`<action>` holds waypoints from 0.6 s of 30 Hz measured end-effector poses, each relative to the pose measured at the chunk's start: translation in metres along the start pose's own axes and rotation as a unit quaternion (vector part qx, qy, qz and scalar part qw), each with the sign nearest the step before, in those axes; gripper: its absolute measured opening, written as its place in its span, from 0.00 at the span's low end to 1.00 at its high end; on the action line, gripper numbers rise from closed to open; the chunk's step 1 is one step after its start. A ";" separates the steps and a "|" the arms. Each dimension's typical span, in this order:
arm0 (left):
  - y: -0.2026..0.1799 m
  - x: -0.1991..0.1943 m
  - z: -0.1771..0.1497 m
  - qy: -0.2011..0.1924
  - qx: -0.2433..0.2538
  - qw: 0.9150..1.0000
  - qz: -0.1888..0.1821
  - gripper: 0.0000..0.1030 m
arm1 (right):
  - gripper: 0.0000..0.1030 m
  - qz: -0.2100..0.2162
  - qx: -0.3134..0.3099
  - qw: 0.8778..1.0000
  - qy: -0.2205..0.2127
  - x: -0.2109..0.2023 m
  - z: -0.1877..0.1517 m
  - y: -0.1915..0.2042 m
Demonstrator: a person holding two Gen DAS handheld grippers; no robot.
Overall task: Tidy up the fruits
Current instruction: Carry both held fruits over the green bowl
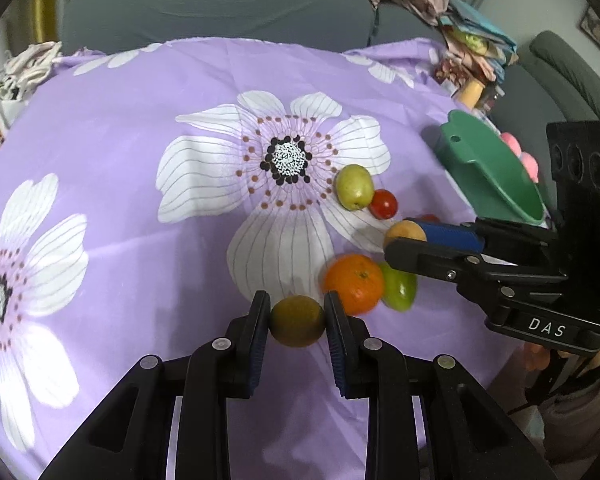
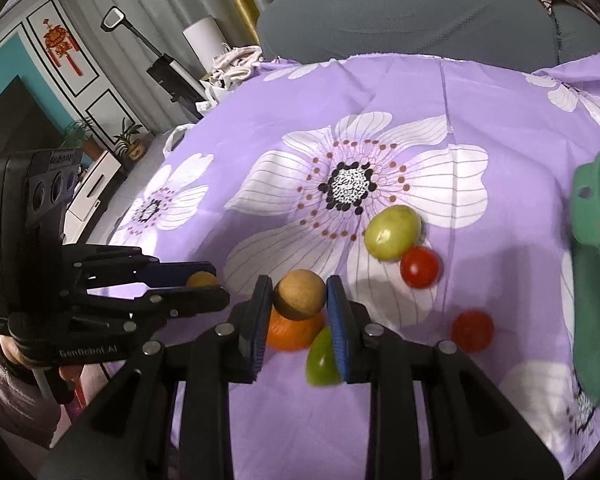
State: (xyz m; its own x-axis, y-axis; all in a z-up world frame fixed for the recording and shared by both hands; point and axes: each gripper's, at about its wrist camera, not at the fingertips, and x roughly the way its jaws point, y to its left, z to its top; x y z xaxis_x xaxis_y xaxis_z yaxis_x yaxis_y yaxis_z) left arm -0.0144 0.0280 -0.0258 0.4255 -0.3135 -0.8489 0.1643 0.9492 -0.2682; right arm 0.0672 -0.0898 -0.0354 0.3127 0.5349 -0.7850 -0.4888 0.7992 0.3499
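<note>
My left gripper (image 1: 297, 320) is shut on a small brown round fruit (image 1: 297, 322), held just above the purple flowered cloth (image 1: 140, 128). My right gripper (image 2: 299, 294) is shut on another tan round fruit (image 2: 300, 294); it also shows in the left wrist view (image 1: 405, 233). On the cloth lie an orange (image 1: 354, 284), a green oval fruit (image 1: 398, 290), a yellow-green fruit (image 1: 354, 187) and a red tomato (image 1: 383, 204). A second tomato (image 2: 472, 330) lies to the right. A green bowl (image 1: 492, 172) stands at the right.
A grey sofa (image 1: 220, 8) runs behind the table. A pile of clothes and items (image 1: 468, 52) sits at the far right corner, crumpled cloth (image 1: 24, 68) at the far left. Pink objects (image 1: 520, 156) lie behind the bowl.
</note>
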 end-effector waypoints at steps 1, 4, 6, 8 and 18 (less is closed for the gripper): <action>-0.002 -0.001 -0.001 -0.001 -0.003 1.000 -0.002 0.27 | 0.27 0.000 -0.003 1.000 -0.001 -0.002 -0.001 0.002; -0.006 -0.005 -0.007 -0.002 -0.006 1.000 0.000 0.27 | 0.27 -0.001 -0.013 1.000 -0.002 -0.010 -0.006 0.008; -0.011 -0.010 -0.009 -0.006 -0.007 1.000 0.003 0.27 | 0.27 -0.001 -0.015 1.000 -0.005 -0.015 -0.008 0.010; -0.012 -0.017 -0.013 -0.012 -0.010 1.000 0.004 0.27 | 0.27 0.002 -0.013 1.000 -0.011 -0.019 -0.008 0.011; -0.029 -0.034 -0.021 -0.036 -0.004 0.999 -0.002 0.27 | 0.27 0.004 -0.028 0.999 -0.037 -0.045 -0.020 0.025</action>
State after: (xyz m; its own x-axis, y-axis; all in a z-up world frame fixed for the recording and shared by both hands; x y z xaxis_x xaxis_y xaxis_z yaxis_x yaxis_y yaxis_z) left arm -0.0527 0.0114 0.0014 0.4879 -0.3187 -0.8126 0.1592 0.9478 -0.2761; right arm 0.0248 -0.0993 -0.0015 0.3667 0.5622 -0.7413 -0.5351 0.7793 0.3262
